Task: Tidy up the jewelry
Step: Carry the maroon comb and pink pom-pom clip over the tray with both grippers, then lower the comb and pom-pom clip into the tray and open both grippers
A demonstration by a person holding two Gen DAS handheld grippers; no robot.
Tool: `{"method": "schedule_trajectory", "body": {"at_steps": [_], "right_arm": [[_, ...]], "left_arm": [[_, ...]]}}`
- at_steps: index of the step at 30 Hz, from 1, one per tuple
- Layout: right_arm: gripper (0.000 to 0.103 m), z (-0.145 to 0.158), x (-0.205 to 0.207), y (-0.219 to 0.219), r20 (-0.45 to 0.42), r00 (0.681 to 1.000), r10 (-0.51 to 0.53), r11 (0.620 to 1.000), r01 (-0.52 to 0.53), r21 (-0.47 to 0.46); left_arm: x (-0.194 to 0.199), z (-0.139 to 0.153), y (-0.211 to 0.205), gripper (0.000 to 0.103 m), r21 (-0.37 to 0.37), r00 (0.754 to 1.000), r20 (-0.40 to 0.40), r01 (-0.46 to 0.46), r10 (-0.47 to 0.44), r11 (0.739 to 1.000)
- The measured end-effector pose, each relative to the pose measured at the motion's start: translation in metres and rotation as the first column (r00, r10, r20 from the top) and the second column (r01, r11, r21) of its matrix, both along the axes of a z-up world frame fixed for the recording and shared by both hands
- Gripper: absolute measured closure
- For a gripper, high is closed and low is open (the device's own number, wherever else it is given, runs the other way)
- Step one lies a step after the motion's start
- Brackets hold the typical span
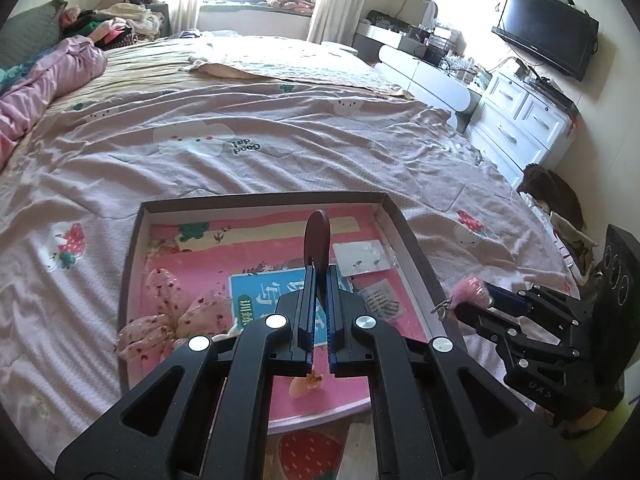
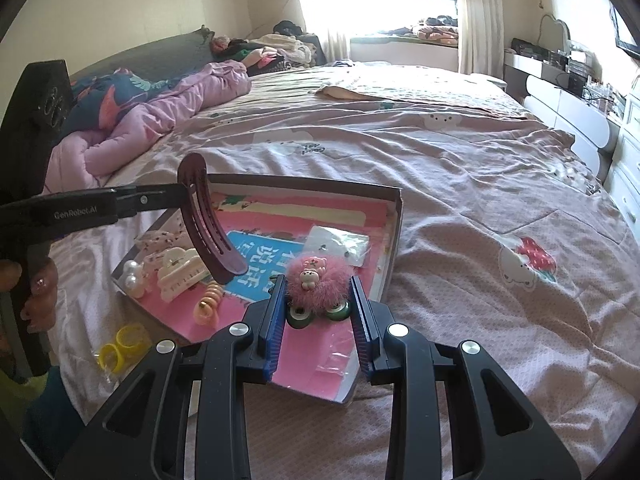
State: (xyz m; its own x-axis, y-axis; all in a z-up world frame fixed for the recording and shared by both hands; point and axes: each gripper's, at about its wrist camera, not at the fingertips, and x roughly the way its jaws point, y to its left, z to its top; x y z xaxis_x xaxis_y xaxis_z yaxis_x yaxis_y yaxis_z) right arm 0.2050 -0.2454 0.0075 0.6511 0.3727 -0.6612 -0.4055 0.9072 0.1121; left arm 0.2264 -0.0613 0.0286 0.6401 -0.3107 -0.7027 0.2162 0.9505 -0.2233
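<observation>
left claw (image 1: 319,280) pinches a maroon hair clip (image 1: 316,240) above the shallow box (image 1: 416,252); right claw (image 2: 318,292) grips a pink fuzzy charm (image 2: 314,284). wide pink bedspread (image 1: 240,152) stretches beyond, dressers (image 1: 520,120) right.

Beyond both tools, the pink printed bedspread (image 2: 460,168) lies open; below them, the shallow dark-rimmed cardboard tray (image 2: 394,240) is crowded with a cream claw clip (image 2: 180,274).

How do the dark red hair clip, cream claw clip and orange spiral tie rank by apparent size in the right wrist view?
1. Dark red hair clip, though held nearer the camera.
2. Cream claw clip.
3. Orange spiral tie.
</observation>
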Motion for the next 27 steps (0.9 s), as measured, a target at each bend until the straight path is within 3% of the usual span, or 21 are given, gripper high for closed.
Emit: {"method": "schedule_trajectory", "body": {"at_steps": [27], "right_arm": [[0.074,-0.033,0.008,0.008,-0.079,0.997,0.014,1.0,-0.015,-0.011]], "left_arm": [[0.022,-0.039,0.004,0.102,-0.058,1.0,-0.019,-0.011,0.01,0.998]]}}
